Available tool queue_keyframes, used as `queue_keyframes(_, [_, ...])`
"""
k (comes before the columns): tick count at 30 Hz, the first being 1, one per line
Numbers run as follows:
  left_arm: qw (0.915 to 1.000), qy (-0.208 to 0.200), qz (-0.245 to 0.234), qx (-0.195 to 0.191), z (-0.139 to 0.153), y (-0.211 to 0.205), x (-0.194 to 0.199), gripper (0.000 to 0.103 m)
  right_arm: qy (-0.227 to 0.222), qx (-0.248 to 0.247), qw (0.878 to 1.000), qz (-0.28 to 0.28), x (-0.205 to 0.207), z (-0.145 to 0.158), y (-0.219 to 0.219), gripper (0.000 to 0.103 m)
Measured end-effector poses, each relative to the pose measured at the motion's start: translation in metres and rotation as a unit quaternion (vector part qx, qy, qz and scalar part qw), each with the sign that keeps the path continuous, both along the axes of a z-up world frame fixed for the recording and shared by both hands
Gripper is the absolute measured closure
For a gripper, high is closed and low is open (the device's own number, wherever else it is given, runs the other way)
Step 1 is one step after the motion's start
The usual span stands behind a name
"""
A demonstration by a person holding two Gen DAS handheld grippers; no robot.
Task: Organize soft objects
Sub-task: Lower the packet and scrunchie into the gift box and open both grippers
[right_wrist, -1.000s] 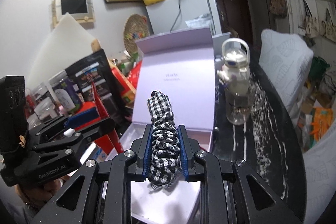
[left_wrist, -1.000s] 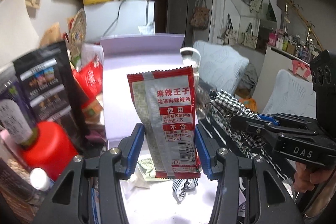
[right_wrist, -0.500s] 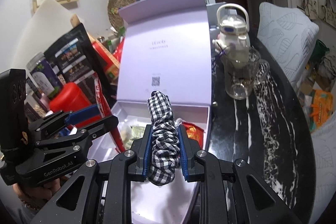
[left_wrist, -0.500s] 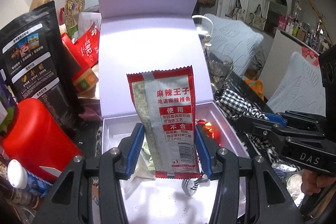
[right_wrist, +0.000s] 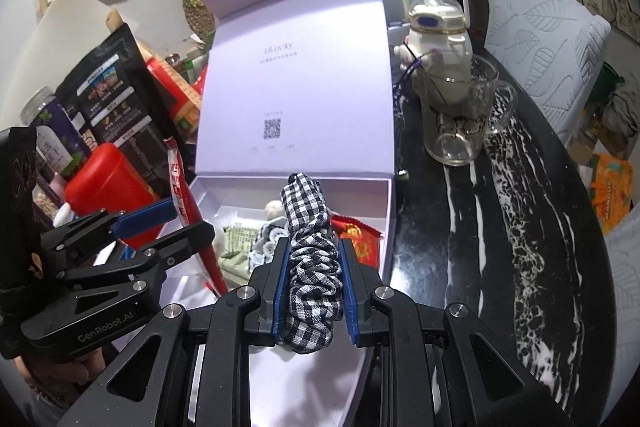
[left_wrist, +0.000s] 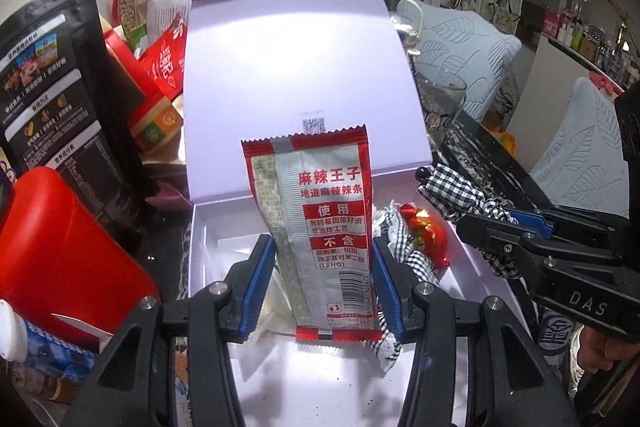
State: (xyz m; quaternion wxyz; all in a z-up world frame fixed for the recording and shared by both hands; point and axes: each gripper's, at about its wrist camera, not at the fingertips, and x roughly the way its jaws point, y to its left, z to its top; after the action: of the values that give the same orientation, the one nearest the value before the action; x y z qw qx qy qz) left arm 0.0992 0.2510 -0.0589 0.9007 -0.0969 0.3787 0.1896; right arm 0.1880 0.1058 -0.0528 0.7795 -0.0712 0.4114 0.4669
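My left gripper is shut on a red and silver snack packet and holds it upright over the open lilac box. My right gripper is shut on a black and white checked scrunchie, also above the box. In the box lie a red wrapped candy, another checked fabric piece, a green sachet and a pale knitted item. The right gripper shows in the left wrist view. The left gripper shows in the right wrist view.
The box lid stands upright behind. A red container, a black pouch and red packets crowd the left. A glass mug and white water bottle stand on the black marble table to the right.
Both grippers have come forward and lower toward the open box, each still holding its item. The box's inside now shows fully in both views.
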Motion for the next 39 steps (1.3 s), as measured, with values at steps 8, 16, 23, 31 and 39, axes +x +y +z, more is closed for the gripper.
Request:
queue_keyframes(8, [0.9997,0.024,0.008,-0.003,-0.017,0.007,0.009,0.055,-0.013,-0.015,1.0,-0.002,-0.003,-0.011,0.008,0.08])
queue_keyframes(16, [0.9986,0.046,0.024,-0.003,-0.029,0.014,0.014,0.055,-0.017,-0.037,0.999,-0.001,-0.006,-0.025,0.018,0.08])
queue_keyframes(23, [0.9978,0.058,0.031,0.001,-0.031,0.015,0.016,0.055,-0.02,-0.064,0.998,0.001,-0.008,-0.036,0.025,0.078])
queue_keyframes(31, [0.9964,0.058,0.05,0.036,-0.018,0.009,0.014,0.055,-0.023,-0.064,0.998,-0.001,-0.008,-0.029,0.022,0.063])
queue_keyframes(39, [0.9954,0.058,0.063,0.041,-0.011,0.011,0.009,0.054,-0.033,-0.057,0.998,0.0,-0.013,-0.017,0.018,0.056])
